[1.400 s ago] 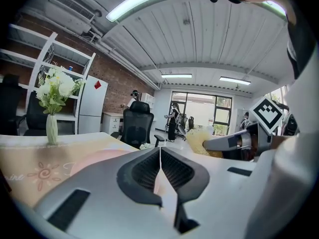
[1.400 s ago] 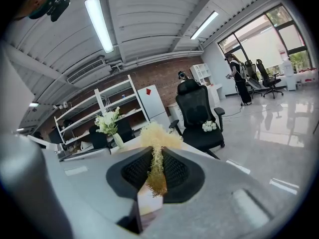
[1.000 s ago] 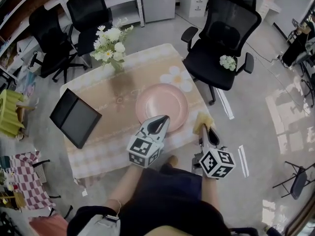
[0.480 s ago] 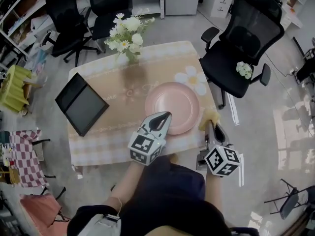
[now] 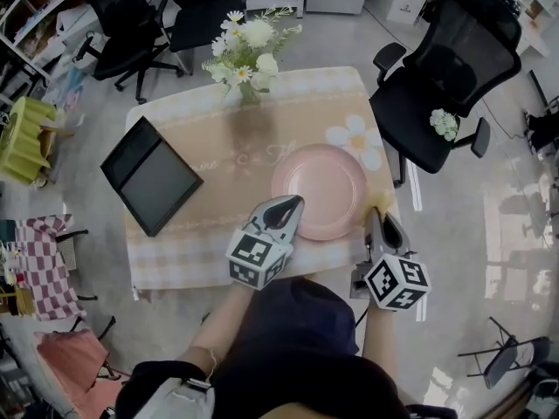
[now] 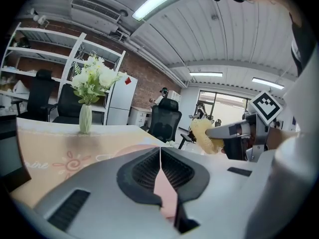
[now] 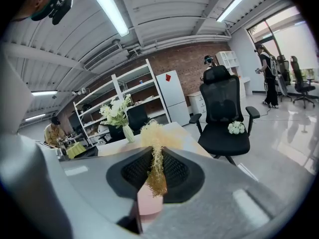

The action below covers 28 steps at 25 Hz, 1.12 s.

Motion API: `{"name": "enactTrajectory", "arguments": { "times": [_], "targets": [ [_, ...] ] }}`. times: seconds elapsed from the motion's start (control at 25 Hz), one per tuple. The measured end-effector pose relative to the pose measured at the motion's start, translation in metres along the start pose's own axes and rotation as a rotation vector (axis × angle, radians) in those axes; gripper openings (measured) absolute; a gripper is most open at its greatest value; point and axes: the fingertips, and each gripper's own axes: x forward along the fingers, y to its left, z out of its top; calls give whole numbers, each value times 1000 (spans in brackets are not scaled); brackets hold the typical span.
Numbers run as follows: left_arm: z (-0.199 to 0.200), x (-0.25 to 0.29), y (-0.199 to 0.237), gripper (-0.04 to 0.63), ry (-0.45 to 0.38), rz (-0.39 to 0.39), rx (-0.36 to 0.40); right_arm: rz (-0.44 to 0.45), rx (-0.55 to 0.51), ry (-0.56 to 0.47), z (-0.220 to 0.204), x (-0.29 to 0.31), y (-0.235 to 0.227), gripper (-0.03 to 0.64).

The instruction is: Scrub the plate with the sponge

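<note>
A round pink plate [image 5: 320, 189] lies on the table's right half, over a daisy print. My left gripper [image 5: 288, 206] hovers at the plate's near-left rim, jaws shut with nothing between them [image 6: 160, 156]. My right gripper [image 5: 378, 218] sits just off the plate's near-right rim, shut on a yellow fibrous sponge [image 5: 381, 202]. In the right gripper view the sponge [image 7: 155, 143] sticks up between the jaws. In the left gripper view the sponge [image 6: 202, 135] shows at the right, held by the other gripper.
A dark tablet [image 5: 150, 175] lies on the table's left side. A vase of white flowers [image 5: 248, 49] stands at the far edge. Black office chairs [image 5: 450, 77] surround the table [image 5: 201, 234]; one at the right carries a small white bouquet [image 5: 445, 122].
The head view has shifted, so the table sits further right and nearer. Both grippers have edged closer to the plate's near rim; the sponge stays clamped in the right one.
</note>
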Motion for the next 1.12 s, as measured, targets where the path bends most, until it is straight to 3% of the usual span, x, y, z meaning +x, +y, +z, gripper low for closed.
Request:
{"name": "enactTrajectory", "arguments": {
  "times": [0.28, 0.72, 1.12],
  "targets": [
    [-14, 1, 20, 15, 42, 32, -40, 56, -104, 77, -1, 25, 20, 49],
    [-33, -16, 55, 15, 57, 150, -102, 222, -183, 193, -14, 73, 65, 49],
    [-33, -20, 73, 15, 26, 211, -140, 336, -242, 297, -37, 106, 90, 49]
  ]
}}
